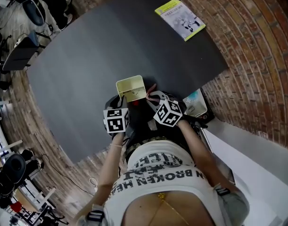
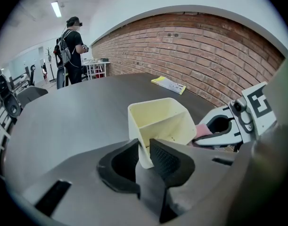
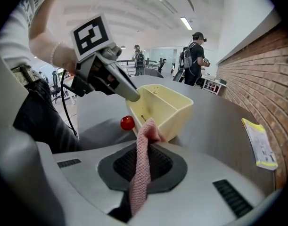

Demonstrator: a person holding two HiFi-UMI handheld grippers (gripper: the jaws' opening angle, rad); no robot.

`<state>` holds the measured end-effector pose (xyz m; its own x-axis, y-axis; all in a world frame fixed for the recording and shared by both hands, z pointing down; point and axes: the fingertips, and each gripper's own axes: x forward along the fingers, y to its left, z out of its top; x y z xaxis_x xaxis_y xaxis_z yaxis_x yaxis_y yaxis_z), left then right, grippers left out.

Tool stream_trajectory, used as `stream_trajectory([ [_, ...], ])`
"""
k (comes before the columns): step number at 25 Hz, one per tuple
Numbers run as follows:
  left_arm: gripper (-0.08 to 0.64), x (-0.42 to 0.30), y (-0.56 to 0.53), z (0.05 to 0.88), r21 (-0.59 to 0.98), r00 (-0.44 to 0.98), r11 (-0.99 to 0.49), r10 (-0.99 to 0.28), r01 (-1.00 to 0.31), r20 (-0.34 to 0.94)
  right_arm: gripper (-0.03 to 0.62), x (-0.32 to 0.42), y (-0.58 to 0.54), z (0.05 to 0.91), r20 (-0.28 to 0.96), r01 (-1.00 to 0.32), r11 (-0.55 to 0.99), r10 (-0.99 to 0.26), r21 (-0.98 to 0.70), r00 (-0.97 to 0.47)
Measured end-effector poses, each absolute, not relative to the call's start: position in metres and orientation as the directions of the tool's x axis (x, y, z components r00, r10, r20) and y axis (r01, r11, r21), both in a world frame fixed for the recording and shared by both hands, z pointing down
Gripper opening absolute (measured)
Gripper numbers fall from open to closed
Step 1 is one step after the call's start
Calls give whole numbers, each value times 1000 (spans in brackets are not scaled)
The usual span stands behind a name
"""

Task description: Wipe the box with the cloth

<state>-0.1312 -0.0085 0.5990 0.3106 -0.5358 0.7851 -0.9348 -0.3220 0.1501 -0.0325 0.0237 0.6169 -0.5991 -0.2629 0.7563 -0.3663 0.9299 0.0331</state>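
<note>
A pale yellow open box [image 1: 130,88] stands on the dark table [image 1: 87,65] close to its near edge. My left gripper [image 2: 144,149] is shut on the box's near wall [image 2: 143,147], and in the head view that left gripper [image 1: 125,99] sits just below the box. My right gripper [image 3: 143,147] is shut on a pink knitted cloth [image 3: 142,173] that hangs down between its jaws. The cloth's top end touches the outer side of the box [image 3: 160,109]. In the head view the cloth [image 1: 152,89] shows at the box's right side, with the right gripper [image 1: 154,97] behind it.
A yellow-green booklet [image 1: 180,19] lies at the table's far right corner. A small red round thing [image 3: 127,123] sits beside the box. A blue-and-white item [image 1: 196,102] lies at the table's right edge. A brick wall [image 2: 205,55] runs along the far side. People stand in the background [image 3: 195,60].
</note>
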Motion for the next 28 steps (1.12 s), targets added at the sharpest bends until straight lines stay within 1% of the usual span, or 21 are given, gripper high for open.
stream_trajectory([
  [5,74,-132,-1,597,164,298,-280,-552,-946,779,17,-33,11,617,763,-372,927,-267,37,-589],
  [11,91,-130,4,598,227,308,-211,-559,-951,770,17,-32,-8,622,776,-393,918,-289,57,-561],
  [15,101,-131,2,597,233,317,-218,-560,-948,765,17,-33,-19,625,778,-406,913,-287,45,-558],
  [18,109,-134,1,592,207,340,-291,-548,-934,764,17,-36,-23,622,778,-397,917,-277,39,-564],
  [22,109,-144,-2,568,114,396,-469,-563,-876,725,17,-35,-28,614,766,-414,909,-294,40,-572],
  [25,109,-151,-8,554,1,460,-643,-546,-766,701,18,-32,-35,607,747,-453,891,-317,25,-584],
  [28,109,-159,-10,562,-111,473,-794,-462,-598,751,17,-25,-39,604,738,-491,871,-340,13,-583],
])
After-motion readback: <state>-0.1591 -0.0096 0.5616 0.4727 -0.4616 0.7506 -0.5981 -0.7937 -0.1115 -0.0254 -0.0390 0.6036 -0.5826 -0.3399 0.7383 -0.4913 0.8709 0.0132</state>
